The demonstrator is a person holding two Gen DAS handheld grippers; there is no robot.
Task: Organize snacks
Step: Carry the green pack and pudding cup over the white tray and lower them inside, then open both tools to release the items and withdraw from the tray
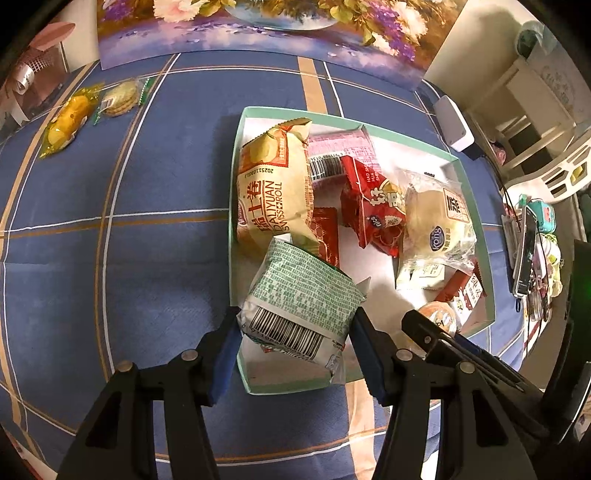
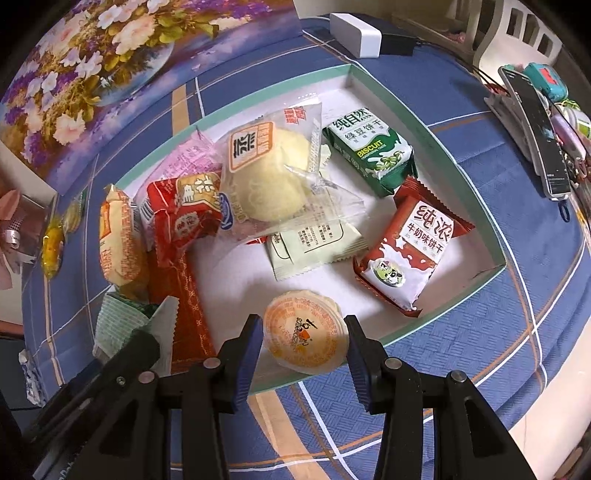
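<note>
L tool [image 1: 295,328] clamped on green pack [image 1: 301,299] over tray [image 1: 476,206] edge, 6 o'clock. R tool [image 2: 304,332] clamped on jelly cup [image 2: 306,334], tray's 6 o'clock, near milk biscuit [image 2: 400,254].

My left gripper [image 1: 295,332] at six o'clock over the shallow mint-rimmed cardboard tray [image 1: 476,206], green-printed foil biscuit packet [image 1: 303,299] between its fingers, cream Swiss-roll bag [image 1: 273,192] at twelve o'clock beyond

Your pink packet [image 1: 341,147] hides mostly beneath the Swiss roll bag [image 1: 273,188], and the flower picture [image 1: 258,29] is cut off on top.
</note>
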